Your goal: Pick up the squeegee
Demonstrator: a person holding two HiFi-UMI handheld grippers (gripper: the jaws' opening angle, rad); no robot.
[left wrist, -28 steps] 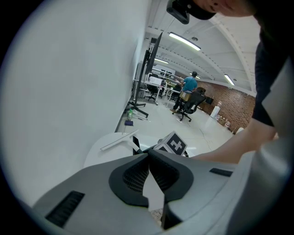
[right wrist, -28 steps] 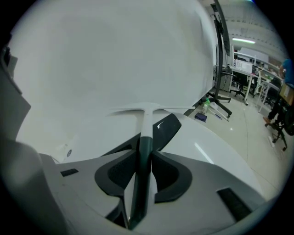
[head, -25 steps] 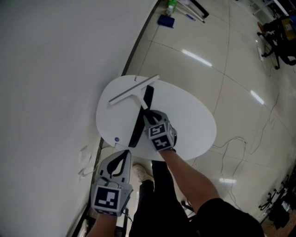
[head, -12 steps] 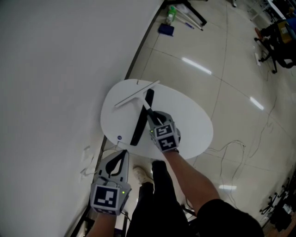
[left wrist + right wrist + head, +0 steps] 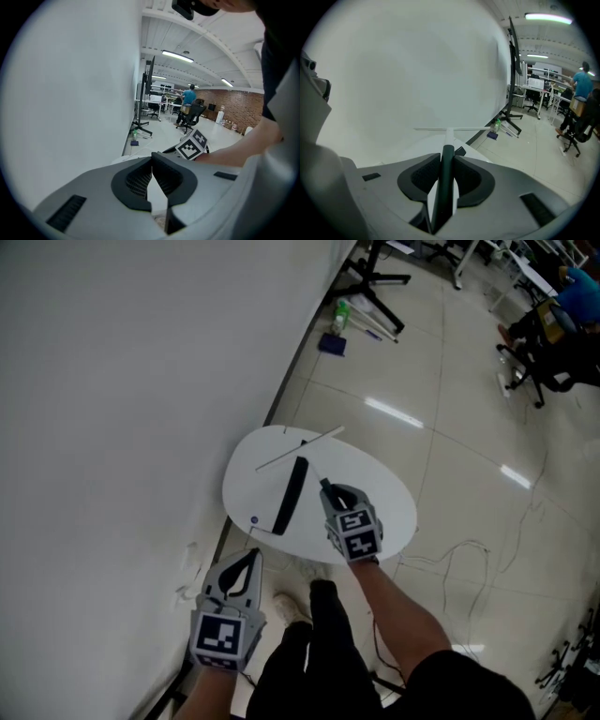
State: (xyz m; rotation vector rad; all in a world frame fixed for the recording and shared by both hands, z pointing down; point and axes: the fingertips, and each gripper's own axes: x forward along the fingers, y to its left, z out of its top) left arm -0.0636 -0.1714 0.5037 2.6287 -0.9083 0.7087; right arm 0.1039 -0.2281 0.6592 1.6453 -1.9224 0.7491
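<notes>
The squeegee (image 5: 300, 448) has a thin white blade and a dark handle. My right gripper (image 5: 326, 488) is shut on that handle and holds it above the round white table (image 5: 380, 488). In the right gripper view the handle (image 5: 447, 171) runs between the pads, and the blade (image 5: 450, 129) lies crosswise ahead, in front of the white wall. My left gripper (image 5: 242, 570) hangs lower left, off the table beside the wall. Its jaws (image 5: 151, 157) meet at the tips with nothing in them.
A long black strip (image 5: 289, 495) lies on the table near its left side. The white wall (image 5: 122, 381) runs along the left. On the floor are a blue item (image 5: 331, 343), a green bottle (image 5: 342, 313), stand legs (image 5: 375, 282), an office chair (image 5: 534, 348) and a cable (image 5: 469, 554).
My right gripper has risen with the squeegee, whose blade has come up off the table. The left gripper has risen too, and the table looks smaller and farther below.
</notes>
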